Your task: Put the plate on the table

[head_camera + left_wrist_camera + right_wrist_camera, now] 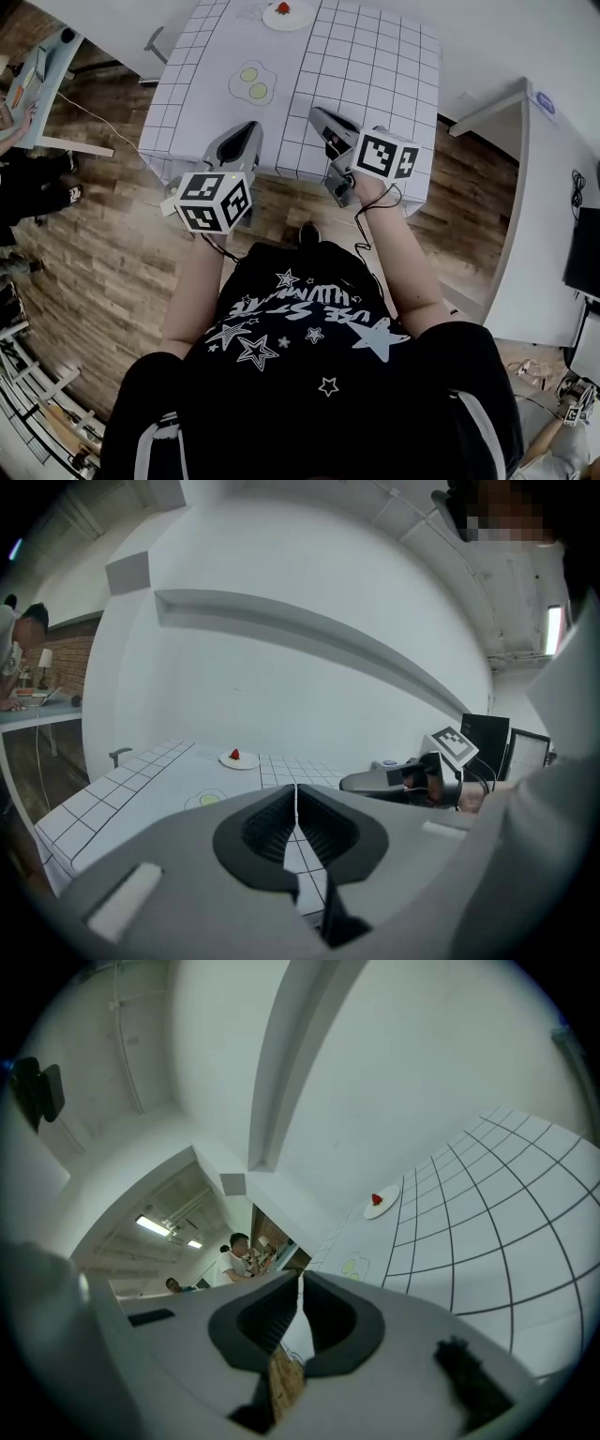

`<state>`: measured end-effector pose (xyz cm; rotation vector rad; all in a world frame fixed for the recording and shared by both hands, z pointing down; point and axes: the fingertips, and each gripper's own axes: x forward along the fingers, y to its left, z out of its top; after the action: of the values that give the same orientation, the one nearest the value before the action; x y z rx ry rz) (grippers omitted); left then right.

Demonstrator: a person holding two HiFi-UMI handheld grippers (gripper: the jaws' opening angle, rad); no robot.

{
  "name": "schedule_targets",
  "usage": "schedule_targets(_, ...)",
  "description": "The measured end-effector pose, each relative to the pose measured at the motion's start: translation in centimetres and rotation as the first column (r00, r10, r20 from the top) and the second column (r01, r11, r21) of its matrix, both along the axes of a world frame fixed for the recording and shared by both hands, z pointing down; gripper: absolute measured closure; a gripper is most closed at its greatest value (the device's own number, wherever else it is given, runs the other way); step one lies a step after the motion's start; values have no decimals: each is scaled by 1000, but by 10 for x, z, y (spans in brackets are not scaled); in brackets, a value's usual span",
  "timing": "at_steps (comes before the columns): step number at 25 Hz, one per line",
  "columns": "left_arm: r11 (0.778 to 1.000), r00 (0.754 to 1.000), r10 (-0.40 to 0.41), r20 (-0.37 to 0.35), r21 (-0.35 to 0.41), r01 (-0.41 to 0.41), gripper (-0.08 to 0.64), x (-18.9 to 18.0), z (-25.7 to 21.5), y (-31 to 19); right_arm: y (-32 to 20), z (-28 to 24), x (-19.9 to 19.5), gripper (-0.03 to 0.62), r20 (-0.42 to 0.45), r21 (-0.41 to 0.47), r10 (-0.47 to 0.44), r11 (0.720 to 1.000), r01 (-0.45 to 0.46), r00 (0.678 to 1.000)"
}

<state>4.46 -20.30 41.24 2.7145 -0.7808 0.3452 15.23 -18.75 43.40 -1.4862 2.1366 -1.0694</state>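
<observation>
The plate (288, 14) sits at the far end of the table (375, 84) with a red bit on it, well apart from both tongs; a fried-egg shape (252, 82) lies between. Only the head view shows both forearms reaching to the table's near edge. The left gripper (296, 794) is pressed together on nothing, pointing along the table; its view catches the right gripper (412, 778) alongside. The right gripper's view is tilted; its jaws meet, empty; 2 people (239, 1249) show beyond.
</observation>
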Motion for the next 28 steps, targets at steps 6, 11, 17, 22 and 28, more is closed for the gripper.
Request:
schedule_targets(6, 1000, 999, 1, -48, -21, -2, 545, -29, -1, 26, 22, -12, -28, 574, -81, 17, -8, 1000, 10, 997)
schedule_targets(11, 1000, 998, -14, -65, -11, 13, 545, -71, -9, 49, 43, -26, -58, 574, -125, 35, 13, 999, -9, 992)
schedule_targets(17, 999, 996, -36, -85, -3, 36, 545, -116, -21, 72, 69, -41, -99, 574, -162, 48, 3, 999, 5, 987)
schedule_targets(22, 999, 996, -32, -80, -27, 30, 545, -110, -49, 65, 62, -68, -109, 575, -174, 17, -37, 999, 41, 984)
schedule_targets(28, 999, 994, -12, -108, -37, 8, 545, -112, -54, 97, 97, -74, -130, 575, -226, 0, -53, 999, 54, 973)
